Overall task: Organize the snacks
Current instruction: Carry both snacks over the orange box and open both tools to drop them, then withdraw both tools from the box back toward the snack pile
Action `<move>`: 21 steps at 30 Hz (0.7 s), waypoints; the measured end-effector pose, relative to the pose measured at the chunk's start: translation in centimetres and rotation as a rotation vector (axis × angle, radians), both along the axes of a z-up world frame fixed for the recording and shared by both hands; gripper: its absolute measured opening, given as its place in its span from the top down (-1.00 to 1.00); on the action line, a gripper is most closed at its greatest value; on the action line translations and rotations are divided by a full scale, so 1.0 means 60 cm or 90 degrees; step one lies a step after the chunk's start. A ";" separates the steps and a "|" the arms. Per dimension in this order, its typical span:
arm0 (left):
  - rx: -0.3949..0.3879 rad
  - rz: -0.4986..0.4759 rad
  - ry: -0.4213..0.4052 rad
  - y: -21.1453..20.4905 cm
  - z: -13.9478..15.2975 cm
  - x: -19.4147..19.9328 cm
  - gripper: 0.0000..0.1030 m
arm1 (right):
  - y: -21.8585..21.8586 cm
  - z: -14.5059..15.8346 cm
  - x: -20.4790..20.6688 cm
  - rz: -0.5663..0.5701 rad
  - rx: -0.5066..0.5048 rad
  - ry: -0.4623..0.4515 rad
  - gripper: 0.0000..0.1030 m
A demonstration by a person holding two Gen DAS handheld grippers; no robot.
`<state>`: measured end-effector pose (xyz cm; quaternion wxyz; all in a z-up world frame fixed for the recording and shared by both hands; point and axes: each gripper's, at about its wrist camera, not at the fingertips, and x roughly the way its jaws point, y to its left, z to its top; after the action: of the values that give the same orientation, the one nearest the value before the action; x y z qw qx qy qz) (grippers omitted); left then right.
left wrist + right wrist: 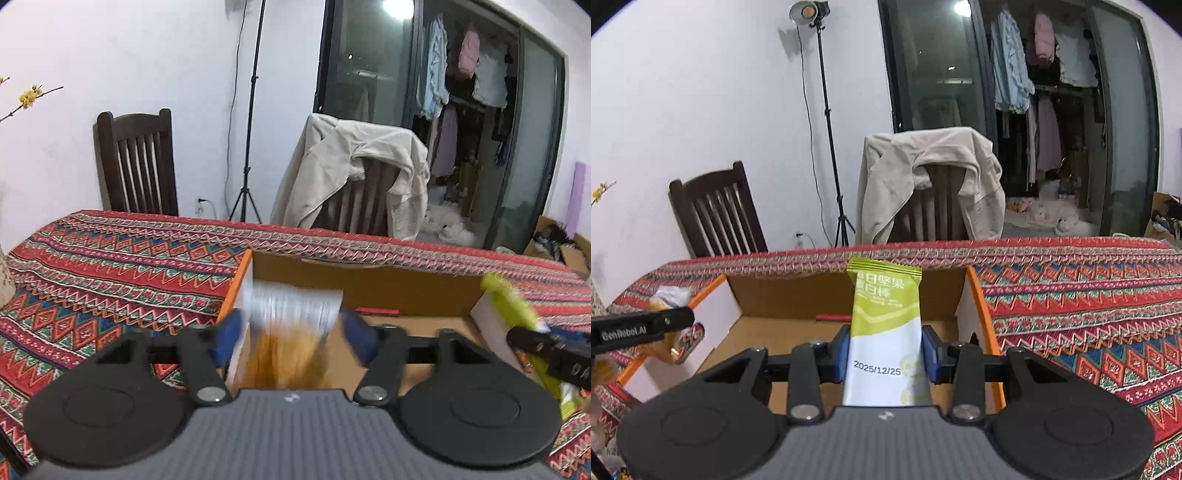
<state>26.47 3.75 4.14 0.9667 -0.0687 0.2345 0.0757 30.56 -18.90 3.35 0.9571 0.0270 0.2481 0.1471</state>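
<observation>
Two snack packets were carried over one open cardboard box on the tabletop.

One cardboard box with orange edges was seen on the patterned tabletop, and two chairs were counted behind it, one draped with a beige jacket. The left hand-held gripper was pointed slightly downward over the box's left side; its blue pads were spread apart, and one blurred orange-and-white snack packet was seen between them, with no pad clearly pressed on it. The right hand-held gripper was likewise tilted downward over the box's right half, its pads closed against both edges of one green-and-white snack bar, which was held upright above the box interior. One light stand was seen at the wall.
</observation>
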 end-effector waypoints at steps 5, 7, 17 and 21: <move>0.014 -0.009 -0.046 -0.007 0.009 -0.018 -1.00 | 0.001 0.002 -0.010 0.012 0.009 -0.002 -1.00; 0.018 -0.012 -0.046 -0.011 0.010 -0.018 -1.00 | 0.005 0.005 -0.013 0.009 -0.003 -0.002 -1.00; 0.013 -0.014 -0.051 -0.010 0.027 -0.033 -1.00 | -0.010 0.020 -0.025 -0.002 0.009 -0.010 -1.00; 0.012 -0.018 -0.058 -0.015 0.047 -0.048 -1.00 | -0.016 0.034 -0.043 -0.001 0.014 -0.025 -1.00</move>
<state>23.57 2.86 6.97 0.9780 -0.0598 0.1905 0.0608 27.95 -19.86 5.39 0.9615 0.0346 0.2277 0.1498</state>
